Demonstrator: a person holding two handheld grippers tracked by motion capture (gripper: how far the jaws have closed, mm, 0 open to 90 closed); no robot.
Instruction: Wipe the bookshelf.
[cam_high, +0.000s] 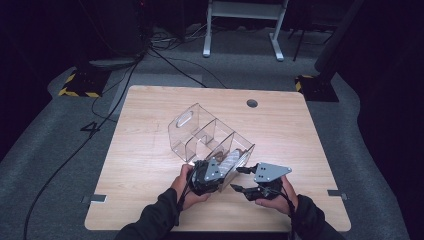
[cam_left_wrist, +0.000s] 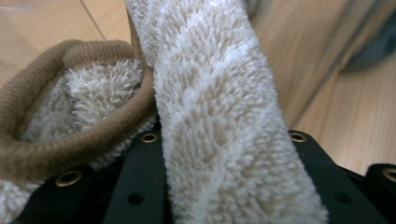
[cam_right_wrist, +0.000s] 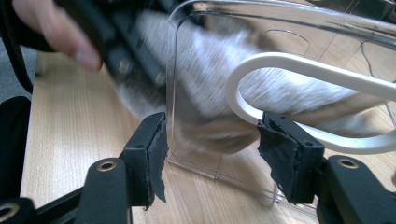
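Forearms enter the high view from below; the left claw (cam_high: 210, 172) is pressed into the near end of the clear organizer (cam_high: 200, 132) on the worktop (cam_high: 145, 165), so the fluffy sock (cam_high: 231, 161) can be fed inside. Seen from the left gripper view, the sock (cam_left_wrist: 219, 140) is pinched between the jaws. Seen from the right gripper view, the right claw (cam_right_wrist: 210, 154) is spread wide about the organizer's wall (cam_right_wrist: 196, 135), apparently to steady it.

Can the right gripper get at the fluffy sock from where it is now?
Probably not directly: the right gripper is open, but the clear organizer's end wall stands between it and the sock, which the left gripper holds inside.
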